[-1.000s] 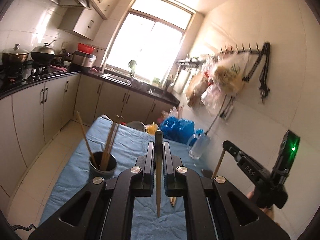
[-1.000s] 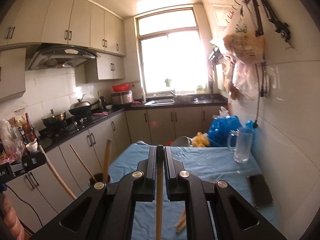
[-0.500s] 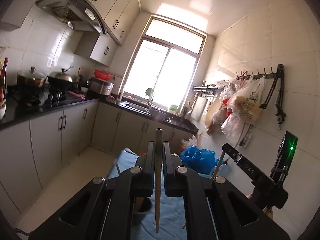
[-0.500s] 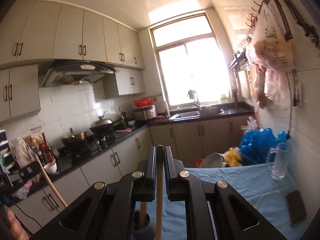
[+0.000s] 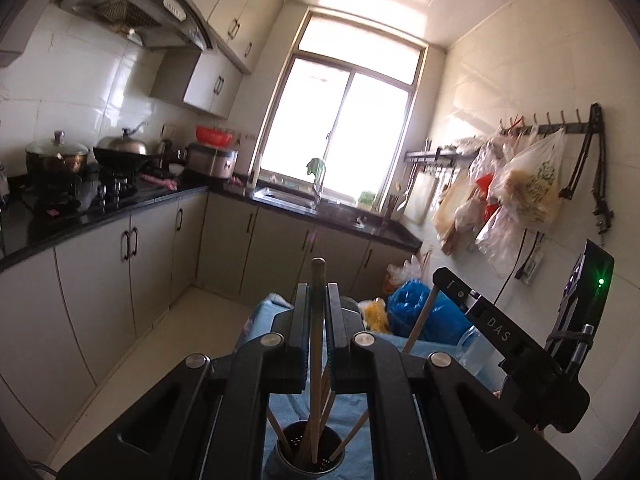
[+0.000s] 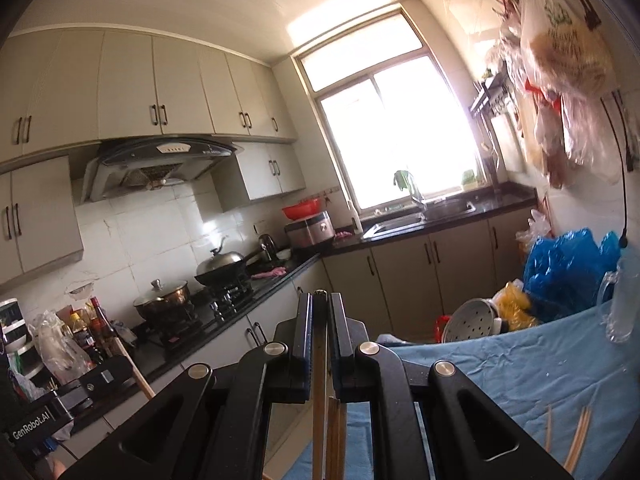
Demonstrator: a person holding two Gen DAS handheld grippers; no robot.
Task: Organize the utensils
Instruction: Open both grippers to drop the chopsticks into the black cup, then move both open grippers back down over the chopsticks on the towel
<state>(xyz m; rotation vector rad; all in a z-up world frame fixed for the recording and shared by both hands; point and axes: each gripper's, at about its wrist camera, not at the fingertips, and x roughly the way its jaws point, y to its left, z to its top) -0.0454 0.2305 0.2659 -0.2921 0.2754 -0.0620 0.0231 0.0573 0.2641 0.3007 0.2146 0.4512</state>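
Note:
My left gripper (image 5: 318, 292) is shut on a wooden chopstick (image 5: 317, 360) held upright, its lower end inside a dark perforated utensil holder (image 5: 306, 454) that holds several chopsticks. My right gripper (image 6: 320, 300) is shut on another wooden chopstick (image 6: 319, 400), also upright, above the blue-clothed table (image 6: 500, 376). The right gripper with its chopstick also shows at the right of the left wrist view (image 5: 472, 312). Loose chopsticks (image 6: 576, 440) lie on the cloth at the lower right of the right wrist view.
A glass mug (image 6: 622, 304), blue plastic bags (image 6: 564, 268), a yellow bag (image 6: 514, 304) and a metal steamer lid (image 6: 472, 320) stand at the table's far end. Kitchen counter with stove and pots (image 5: 60, 160) runs along the left. Bags hang on the right wall (image 5: 524, 184).
Both grippers have tilted upward and moved over the holder. The left chopstick's lower end has come down into the holder. Both stay shut on their chopsticks.

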